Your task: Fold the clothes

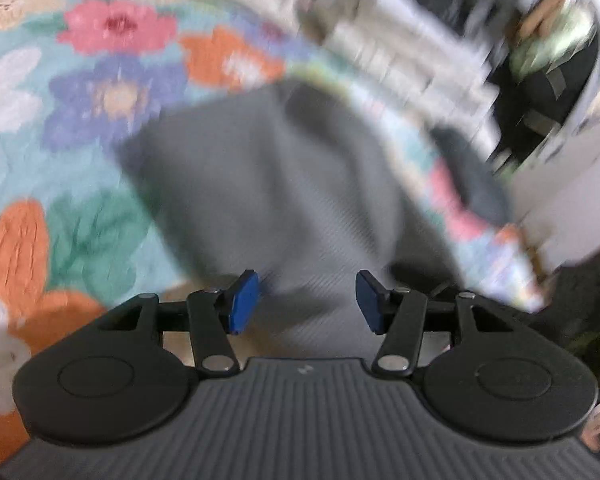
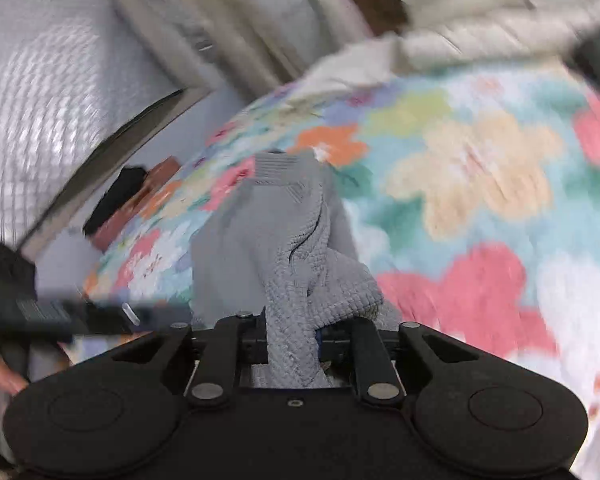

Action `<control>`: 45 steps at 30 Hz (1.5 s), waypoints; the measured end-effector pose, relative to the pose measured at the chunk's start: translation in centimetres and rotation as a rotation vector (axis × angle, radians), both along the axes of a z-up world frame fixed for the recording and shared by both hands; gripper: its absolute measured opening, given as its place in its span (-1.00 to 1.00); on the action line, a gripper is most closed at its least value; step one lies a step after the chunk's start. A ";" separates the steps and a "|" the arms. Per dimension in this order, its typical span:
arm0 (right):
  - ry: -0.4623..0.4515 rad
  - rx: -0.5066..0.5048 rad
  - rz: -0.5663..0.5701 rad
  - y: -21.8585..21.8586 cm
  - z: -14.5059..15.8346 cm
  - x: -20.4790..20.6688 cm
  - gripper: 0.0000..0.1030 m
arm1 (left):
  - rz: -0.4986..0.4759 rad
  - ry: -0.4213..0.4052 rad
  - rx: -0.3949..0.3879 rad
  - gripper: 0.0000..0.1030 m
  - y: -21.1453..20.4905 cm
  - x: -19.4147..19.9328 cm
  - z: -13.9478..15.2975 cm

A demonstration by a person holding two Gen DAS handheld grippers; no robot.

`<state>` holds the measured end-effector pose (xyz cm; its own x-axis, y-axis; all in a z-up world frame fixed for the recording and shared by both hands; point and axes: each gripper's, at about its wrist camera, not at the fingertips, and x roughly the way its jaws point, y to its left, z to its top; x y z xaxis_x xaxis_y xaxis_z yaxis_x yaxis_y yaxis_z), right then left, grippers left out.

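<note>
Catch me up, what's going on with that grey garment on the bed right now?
A person is folding a grey knit garment on a floral bedspread, using two handheld grippers. The right gripper is shut on a bunched fold of the knit. The left gripper is open, its blue pads apart over the cloth and gripping nothing. Both views are motion-blurred, so how far the fold has got is unclear.

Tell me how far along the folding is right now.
Early on. Nothing looks folded yet: the grey knit lies bunched and twisted on the floral blanket. In hand: the right tool is shut on a gathered bunch of it. The left tool is open above the cloth, gripping nothing. Left: spreading it flat and every fold.
</note>
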<state>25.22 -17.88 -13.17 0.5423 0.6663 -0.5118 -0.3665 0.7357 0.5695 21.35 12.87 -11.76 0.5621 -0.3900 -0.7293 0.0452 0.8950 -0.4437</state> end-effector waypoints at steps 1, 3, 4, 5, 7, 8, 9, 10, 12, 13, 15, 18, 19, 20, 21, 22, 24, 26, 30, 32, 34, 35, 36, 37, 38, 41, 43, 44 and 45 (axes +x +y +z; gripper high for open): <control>0.010 0.003 -0.007 0.1 -0.1 -0.1 -0.61 | -0.008 0.007 0.054 0.08 -0.5 0.1 -0.3; 0.020 -0.022 -0.020 0.6 -0.1 -0.7 -0.61 | -0.012 -0.006 0.077 0.09 -0.8 0.0 -0.1; 0.004 -0.029 -0.033 0.8 0.4 -1.5 -0.62 | -0.010 -0.017 0.062 0.06 -0.7 -0.2 0.1; -0.012 -0.034 -0.045 1.0 0.9 -2.4 -0.65 | -0.008 -0.028 0.047 0.05 -0.6 -0.3 0.3; -0.056 -0.033 -0.030 1.5 2.1 -3.2 -0.66 | -0.020 -0.069 0.007 0.05 -0.4 -0.8 1.0; -0.076 -0.059 -0.021 1.6 2.4 -3.3 -0.66 | -0.027 -0.096 -0.014 0.05 -0.3 -1.0 1.4; -0.094 -0.085 -0.013 1.7 2.6 -3.4 -0.67 | -0.039 -0.122 -0.034 0.05 -0.4 -1.2 1.9; -0.093 -0.125 -0.017 1.8 2.5 -3.0 -0.65 | -0.060 -0.137 -0.046 0.09 -0.6 -1.2 2.1; -0.082 -0.209 -0.061 1.6 2.1 -2.6 -0.23 | -0.106 -0.145 -0.051 0.09 -1.5 -1.0 2.3; -0.078 -0.253 -0.082 1.5 2.0 -2.4 -0.10 | -0.120 -0.132 -0.032 0.08 -2.0 -0.7 2.1; -0.113 -0.356 -0.097 2.1 2.4 -3.0 0.00 | -0.144 -0.132 0.026 0.05 -2.6 -0.1 2.1; -0.155 -0.447 -0.107 3.0 3.9 -3.7 0.00 | -0.106 -0.202 0.057 0.08 -0.9 1.4 3.6; -0.161 -0.462 -0.121 3.0 4.6 -4.0 0.00 | -0.096 -0.218 0.045 0.08 0.1 2.1 4.1; -0.172 -0.457 -0.124 3.0 5.3 -4.1 0.00 | -0.090 -0.222 0.029 0.08 1.2 3.0 4.4; -0.183 -0.454 -0.126 3.0 6.0 -4.1 0.00 | -0.077 -0.216 0.024 0.05 2.1 3.7 4.4; -0.189 -0.471 -0.112 3.2 6.8 -4.1 0.00 | -0.062 -0.206 0.032 0.04 2.9 4.5 4.3; -0.221 -0.505 -0.103 3.5 8.3 -4.1 0.07 | -0.042 -0.194 0.054 0.03 4.2 5.6 3.4; -0.233 -0.519 -0.094 3.5 9.5 -3.4 0.11 | -0.021 -0.176 0.034 0.03 5.2 6.0 2.1; -0.151 -0.458 -0.019 3.7 9.6 0.4 0.18 | -0.007 -0.152 -0.029 0.03 5.8 6.6 -0.2; -0.101 -0.425 0.015 4.5 8.4 3.0 0.18 | -0.013 -0.174 0.002 0.06 5.2 6.8 -0.5; -0.108 -0.377 -0.004 4.3 7.9 3.4 0.18 | -0.021 -0.196 0.039 0.06 4.6 6.8 -0.6; -0.111 -0.354 -0.013 4.3 7.7 3.6 0.16 | -0.023 -0.206 0.056 0.06 4.3 6.8 -0.6; -0.115 -0.330 -0.023 4.2 7.5 3.9 -0.21 | -0.024 -0.214 0.069 0.06 4.1 6.8 -0.6; -0.118 -0.306 -0.032 4.1 7.2 4.1 -0.55 | -0.026 -0.220 0.079 0.06 3.9 6.7 -0.6; -0.122 -0.282 -0.041 4.1 7.0 4.3 -0.77 | -0.027 -0.227 0.087 0.06 3.8 6.6 -0.5; -0.132 -0.211 -0.069 3.9 6.3 5.0 -0.82 | -0.033 -0.241 0.092 0.06 3.5 6.5 -0.4; -0.120 -0.213 -0.079 3.8 5.6 5.4 -0.82 | -0.036 -0.223 0.092 0.06 3.2 6.7 -0.6; -0.107 -0.236 -0.080 3.7 5.2 5.5 -0.82 | -0.036 -0.205 0.105 0.06 3.1 6.9 -0.7; -0.093 -0.258 -0.081 3.7 4.8 5.7 -0.77 | -0.036 -0.187 0.118 0.06 2.9 7.1 -0.8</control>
